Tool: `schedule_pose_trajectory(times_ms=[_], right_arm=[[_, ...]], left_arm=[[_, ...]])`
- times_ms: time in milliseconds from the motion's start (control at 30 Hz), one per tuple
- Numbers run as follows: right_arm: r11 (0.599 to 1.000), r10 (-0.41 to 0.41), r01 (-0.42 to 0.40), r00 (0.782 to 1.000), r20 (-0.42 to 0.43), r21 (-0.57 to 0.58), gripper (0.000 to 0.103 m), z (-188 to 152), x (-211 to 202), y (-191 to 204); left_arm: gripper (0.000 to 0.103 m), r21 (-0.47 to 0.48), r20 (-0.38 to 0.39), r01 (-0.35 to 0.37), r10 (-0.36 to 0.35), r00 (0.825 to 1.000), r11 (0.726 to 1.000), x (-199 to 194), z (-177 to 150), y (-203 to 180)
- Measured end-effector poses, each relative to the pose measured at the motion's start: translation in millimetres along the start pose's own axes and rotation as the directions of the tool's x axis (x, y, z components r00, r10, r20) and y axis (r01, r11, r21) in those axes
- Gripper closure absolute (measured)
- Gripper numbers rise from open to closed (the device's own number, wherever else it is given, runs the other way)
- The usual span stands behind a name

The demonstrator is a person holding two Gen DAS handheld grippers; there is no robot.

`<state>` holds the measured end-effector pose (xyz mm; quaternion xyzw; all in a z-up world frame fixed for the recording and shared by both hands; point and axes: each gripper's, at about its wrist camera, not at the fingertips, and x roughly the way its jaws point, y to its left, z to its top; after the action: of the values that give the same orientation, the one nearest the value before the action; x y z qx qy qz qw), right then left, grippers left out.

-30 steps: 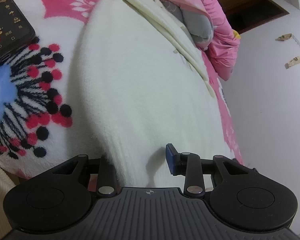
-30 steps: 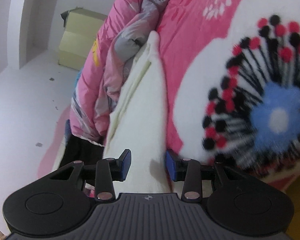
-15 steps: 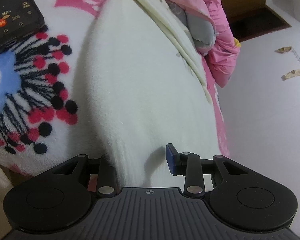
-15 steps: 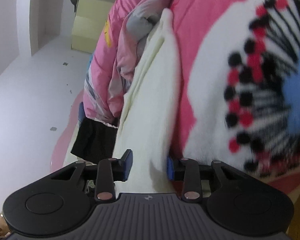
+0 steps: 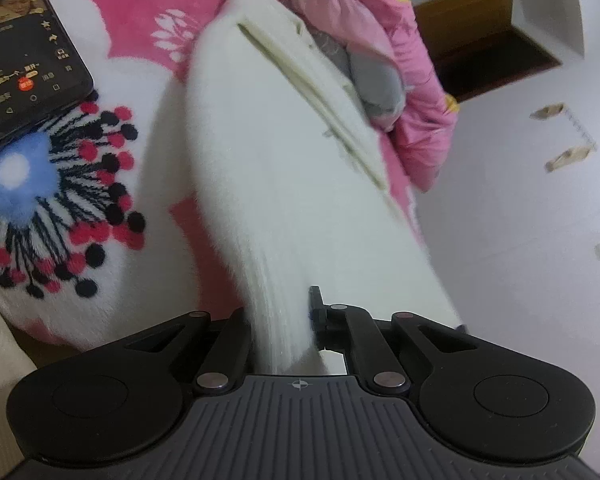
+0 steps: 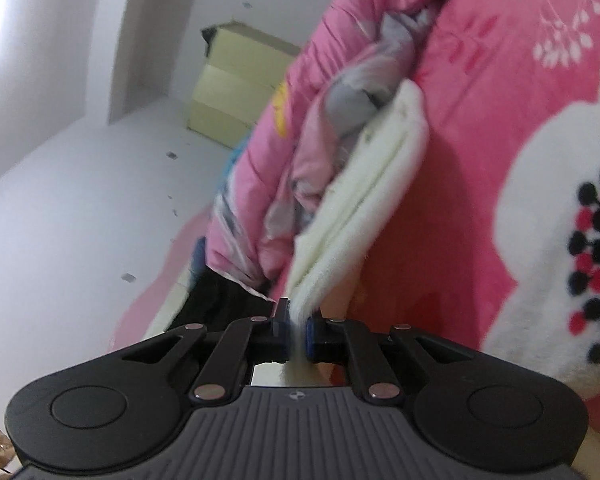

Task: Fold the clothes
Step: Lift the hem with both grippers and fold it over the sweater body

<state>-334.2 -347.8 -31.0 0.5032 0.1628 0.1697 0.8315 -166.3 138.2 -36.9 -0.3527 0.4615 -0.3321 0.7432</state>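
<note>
A white garment (image 5: 284, 168) is being held taut above a flowered blanket (image 5: 60, 208), clamped by the left gripper (image 5: 282, 320) and the right gripper (image 6: 297, 330). A fold is seemingly being carried over; level, matched edges are being called for next.

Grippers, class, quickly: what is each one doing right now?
Left gripper: shut on the white garment.
Right gripper: shut on the white garment's edge, jaws nearly together.

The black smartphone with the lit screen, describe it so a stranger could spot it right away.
Start at the pink fleece blanket with the blue dandelion print. The black smartphone lies just above that print, left of the fluffy white garment. It is the only hard, glowing thing on the bed.
</note>
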Motion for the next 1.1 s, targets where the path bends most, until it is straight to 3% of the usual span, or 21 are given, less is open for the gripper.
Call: schedule_pose_trajectory(times_ms=[367,667,933,1100], right_arm=[[0.989,0.131,-0.128,0.990,0.045,-0.075,0.095,-5,-10,21],[0.968,0.234,-0.225,0.969,0.076,-0.115,0.095,-16,-41,39],[0.973,0.187,-0.177,0.981,0.054,-0.150,0.095,-51,-89,63],[0.986,0.147,-0.142,0.987,0.061,-0.091,0.095,-59,-87,50]], left_arm=[[0.101,0.080,0.060,0.077,-0.082,0.995,0.994,-30,-1,-33],[0.101,0.140,0.028,0.113,-0.118,0.993,0.984,-53,-16,-52],[0.101,0.187,-0.045,0.083,-0.076,0.996,0.979,-84,-41,-63],[0.100,0.176,-0.064,0.064,-0.053,0.997,0.982,-74,-44,-54]])
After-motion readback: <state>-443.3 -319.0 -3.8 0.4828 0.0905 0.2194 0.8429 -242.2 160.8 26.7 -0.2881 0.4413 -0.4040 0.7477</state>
